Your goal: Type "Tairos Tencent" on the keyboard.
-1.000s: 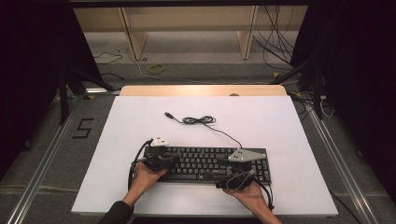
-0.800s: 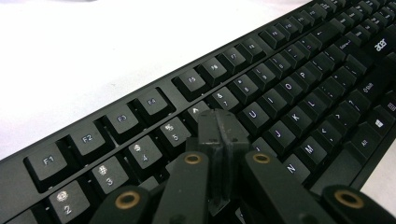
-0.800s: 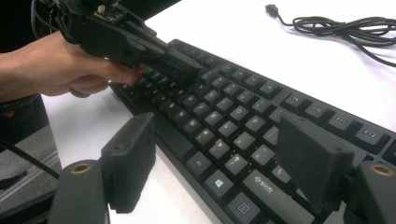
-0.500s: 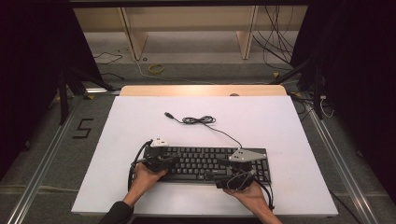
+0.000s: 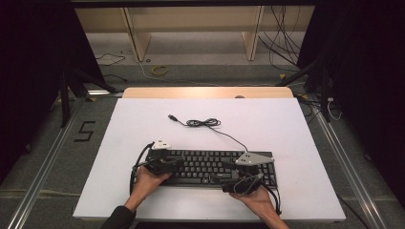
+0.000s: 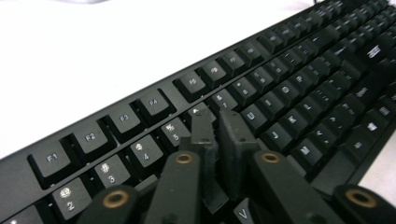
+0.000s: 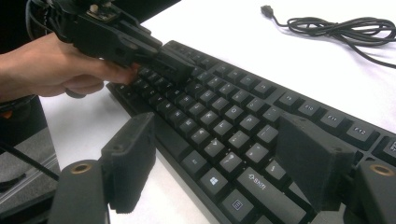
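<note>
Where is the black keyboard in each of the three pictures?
High view: the keyboard lies near the table's front edge, between the two hands.
Left gripper view: it runs slantwise from bottom left to top right, under the nearly shut left tool.
Right gripper view: it crosses the middle, between the open right tool's pads.
Shared landmark: the row of F keys.
</note>
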`<state>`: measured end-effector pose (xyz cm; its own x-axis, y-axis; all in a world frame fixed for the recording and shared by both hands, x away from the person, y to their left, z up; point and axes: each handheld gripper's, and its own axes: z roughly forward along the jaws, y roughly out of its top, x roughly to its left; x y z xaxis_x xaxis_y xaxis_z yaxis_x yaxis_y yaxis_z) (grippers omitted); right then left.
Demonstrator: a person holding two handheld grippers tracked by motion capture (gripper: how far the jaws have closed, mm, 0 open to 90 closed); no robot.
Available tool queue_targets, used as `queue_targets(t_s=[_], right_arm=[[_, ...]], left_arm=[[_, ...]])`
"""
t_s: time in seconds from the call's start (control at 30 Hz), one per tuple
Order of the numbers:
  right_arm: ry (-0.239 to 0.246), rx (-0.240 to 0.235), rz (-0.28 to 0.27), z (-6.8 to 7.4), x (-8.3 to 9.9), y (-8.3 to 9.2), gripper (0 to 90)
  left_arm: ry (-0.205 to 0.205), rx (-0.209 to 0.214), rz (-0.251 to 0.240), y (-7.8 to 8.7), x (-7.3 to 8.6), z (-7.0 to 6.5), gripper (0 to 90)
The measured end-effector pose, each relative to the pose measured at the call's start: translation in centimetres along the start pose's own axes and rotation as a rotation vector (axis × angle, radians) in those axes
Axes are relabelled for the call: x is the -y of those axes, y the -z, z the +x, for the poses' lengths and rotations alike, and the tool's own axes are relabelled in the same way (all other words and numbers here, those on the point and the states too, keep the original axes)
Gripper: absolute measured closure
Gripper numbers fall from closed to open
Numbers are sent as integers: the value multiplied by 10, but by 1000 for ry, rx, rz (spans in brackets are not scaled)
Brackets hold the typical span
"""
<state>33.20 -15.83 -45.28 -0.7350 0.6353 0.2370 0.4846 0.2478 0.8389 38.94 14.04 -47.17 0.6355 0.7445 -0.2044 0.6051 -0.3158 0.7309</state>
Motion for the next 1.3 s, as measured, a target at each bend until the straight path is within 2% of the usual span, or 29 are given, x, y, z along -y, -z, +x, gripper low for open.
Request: queue_targets(t_s=[0.17, 0.43, 0.73, 1.03, 1.13, 1.3], right_arm=[[0, 3, -2, -1, 0, 1, 296], [-8, 10, -8, -5, 1, 6, 296], [-11, 18, -16, -8, 2, 12, 296], [-7, 25, -31, -14, 5, 20, 296], [-8, 30, -36, -16, 7, 23, 296], [-4, 37, -49, -20, 11, 30, 295]], left_arm=[[14, 23, -28, 7, -2, 0, 765], [28, 62, -78, 21, -2, -1, 590], [38, 80, -127, 33, 0, -1, 444], [28, 102, -197, 49, 12, 0, 351], [42, 117, -226, 55, 17, 1, 335], [38, 122, -253, 64, 26, 1, 312]])
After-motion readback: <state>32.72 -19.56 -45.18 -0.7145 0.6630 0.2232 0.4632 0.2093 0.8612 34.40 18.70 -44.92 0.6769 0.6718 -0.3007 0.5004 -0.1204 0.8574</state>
